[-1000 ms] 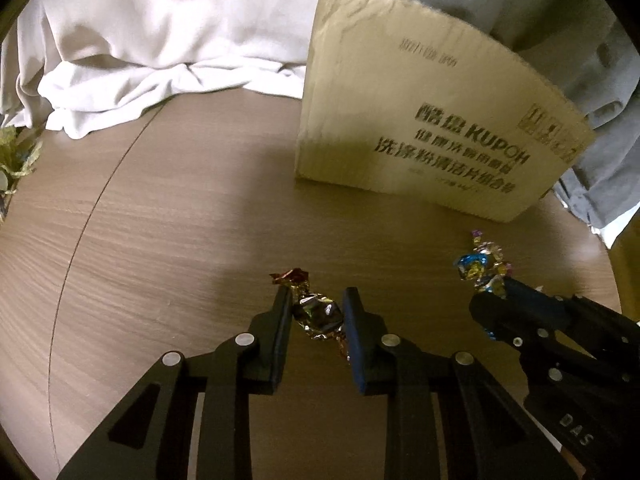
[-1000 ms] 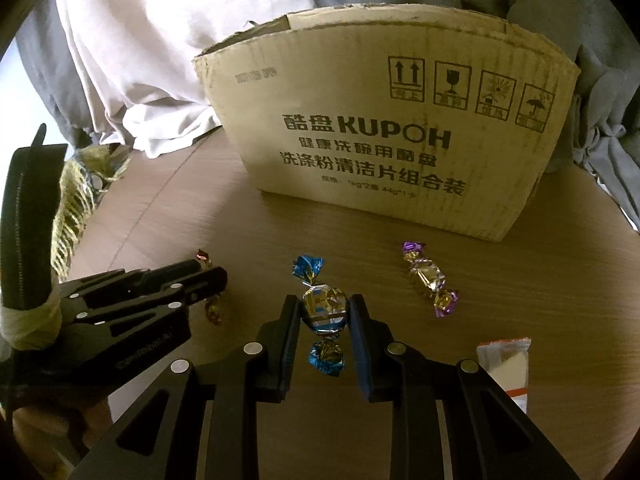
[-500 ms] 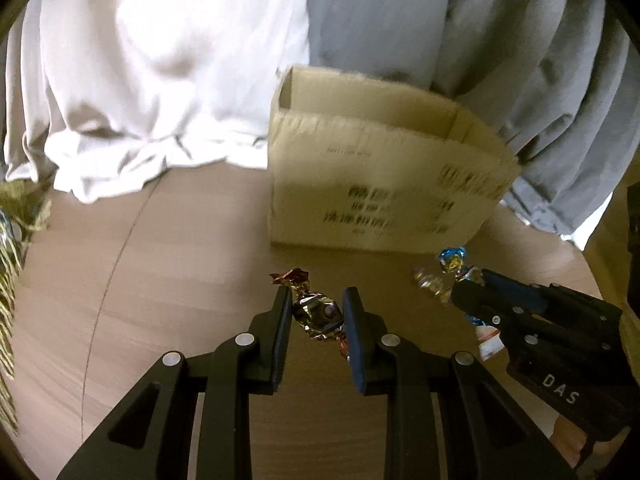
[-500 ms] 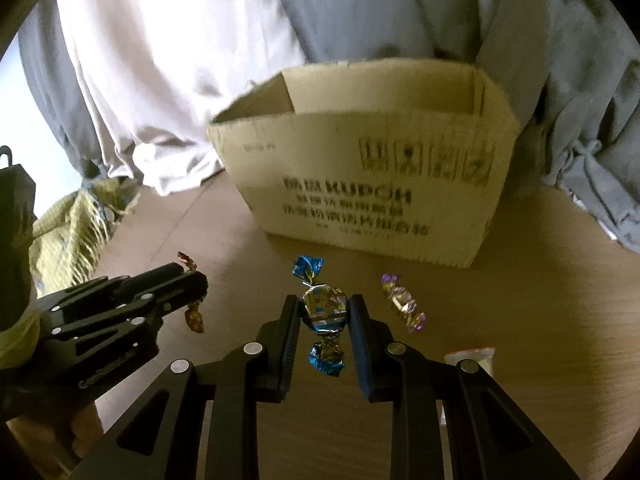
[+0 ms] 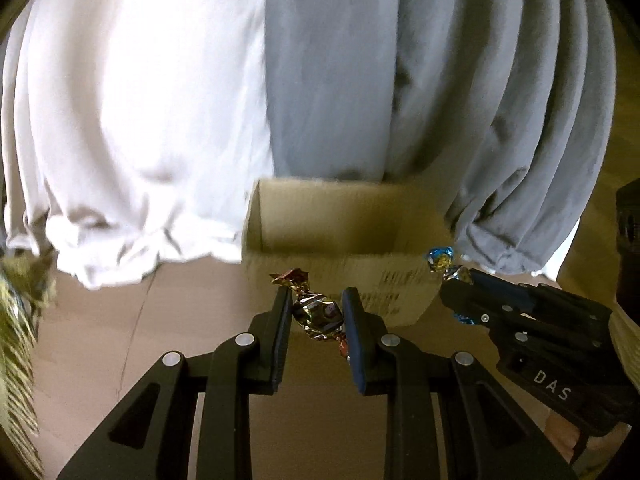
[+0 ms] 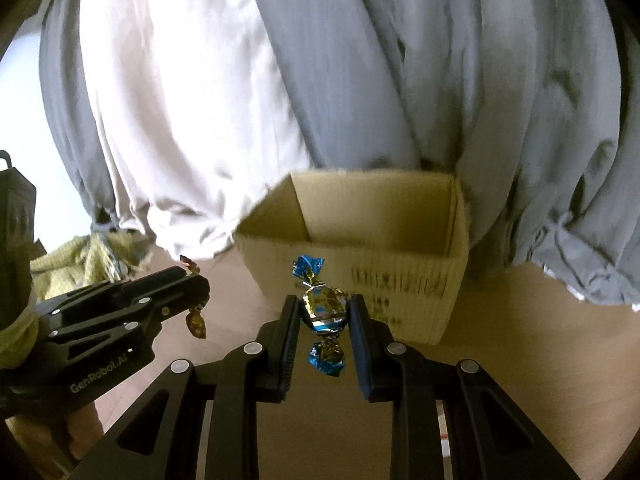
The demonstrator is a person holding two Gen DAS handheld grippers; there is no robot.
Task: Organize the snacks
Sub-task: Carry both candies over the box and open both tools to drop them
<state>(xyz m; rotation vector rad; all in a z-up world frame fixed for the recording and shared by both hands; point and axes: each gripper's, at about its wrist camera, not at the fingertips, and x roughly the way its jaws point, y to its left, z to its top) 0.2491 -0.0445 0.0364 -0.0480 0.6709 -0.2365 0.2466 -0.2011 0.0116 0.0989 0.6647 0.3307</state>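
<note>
My left hand-held gripper (image 5: pixel 317 314) grips a brown candy (image 5: pixel 316 314) and my right hand-held gripper (image 6: pixel 325 312) grips a blue candy (image 6: pixel 323 307), both above the counter (image 6: pixel 520 352), near the open box (image 6: pixel 400 280).

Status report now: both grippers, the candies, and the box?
Left gripper shut on brown candy. Right gripper shut on blue candy. Cardboard box open ahead, nothing blocking.
</note>
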